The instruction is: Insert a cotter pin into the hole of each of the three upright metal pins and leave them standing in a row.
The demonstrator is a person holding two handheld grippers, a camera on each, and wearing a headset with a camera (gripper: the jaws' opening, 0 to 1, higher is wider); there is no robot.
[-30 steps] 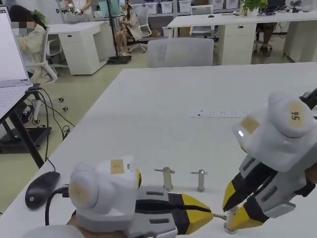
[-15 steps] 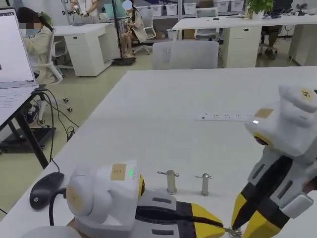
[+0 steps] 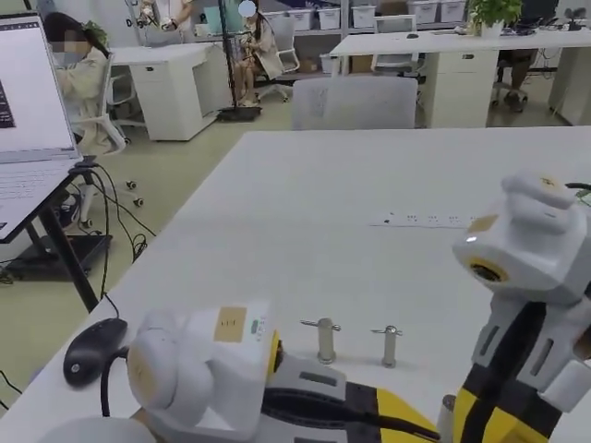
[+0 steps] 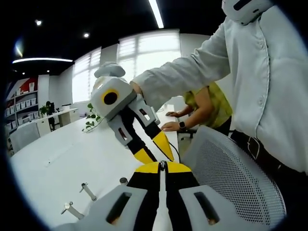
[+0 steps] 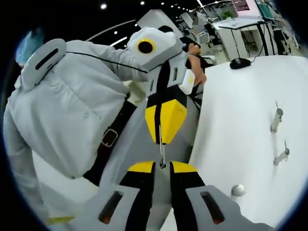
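Observation:
Two upright metal pins (image 3: 326,340) (image 3: 390,345), each with a cotter pin through it, stand side by side on the white table (image 3: 305,231). A third metal pin (image 3: 447,411) (image 5: 237,190) stands bare to their right, just beside the right gripper's jaws. My left gripper (image 4: 162,166) (image 3: 416,426) is shut on a thin cotter pin (image 5: 160,147). The pin reaches across to my right gripper (image 5: 162,166) (image 3: 485,420). The right jaws stand slightly open, with the pin's far end between their tips.
A black mouse (image 3: 88,349) lies at the table's left edge. A white power strip (image 3: 434,221) lies further back. A laptop (image 3: 28,111) stands on a stand at the left, and a grey chair (image 3: 355,101) is behind the table. People sit at far desks.
The head camera has tilted. The right gripper's jaws have come off the third metal pin and now meet the left gripper's tips. The pin stands free beside them.

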